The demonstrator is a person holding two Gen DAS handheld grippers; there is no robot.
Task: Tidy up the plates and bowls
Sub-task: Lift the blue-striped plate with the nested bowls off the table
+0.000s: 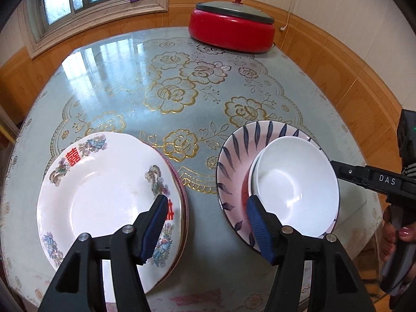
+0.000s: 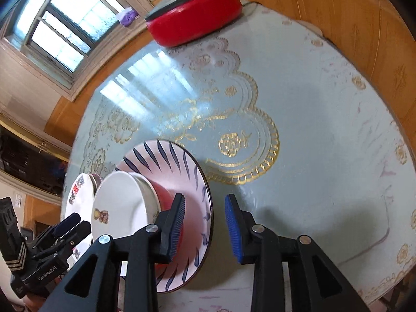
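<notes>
You are at a round table [image 1: 124, 59] under a glossy blue-green cloth with gold flowers, pushed up to wood-panelled walls below a window.

The work sits at your near edge in two piles. On your left is a stack of plates [image 1: 104, 202]; the top one is white with red characters and dragons, and pinkish rims show beneath it. On your right, a striped plate [image 1: 234, 161] with dark leaf strokes carries nested white bowls [image 1: 293, 189], with something red under them. Like sits with like, so the sorting looks largely done, though I cannot tell whether the bowl pile is meant to remain on that plate.

Your left gripper [image 1: 206, 223] hangs over the gap between the piles, jaws moderately open and holding nothing; one pad lies over the plate stack's rim, the other over the striped plate's rim. Your right gripper [image 2: 205, 227] is also partly open, a narrower gap, and empty: the striped plate's right rim shows in the opening, but neither pad presses on it.

Mind the edges. Both piles are near the table's front lip, and the top bowl sits off-centre in its nest, so a nudge could tip it. The strip between the piles is narrow. Open room lies behind: the whole middle of the cloth is bare up to the red lidded pot [image 1: 231, 31] at the far side.
</notes>
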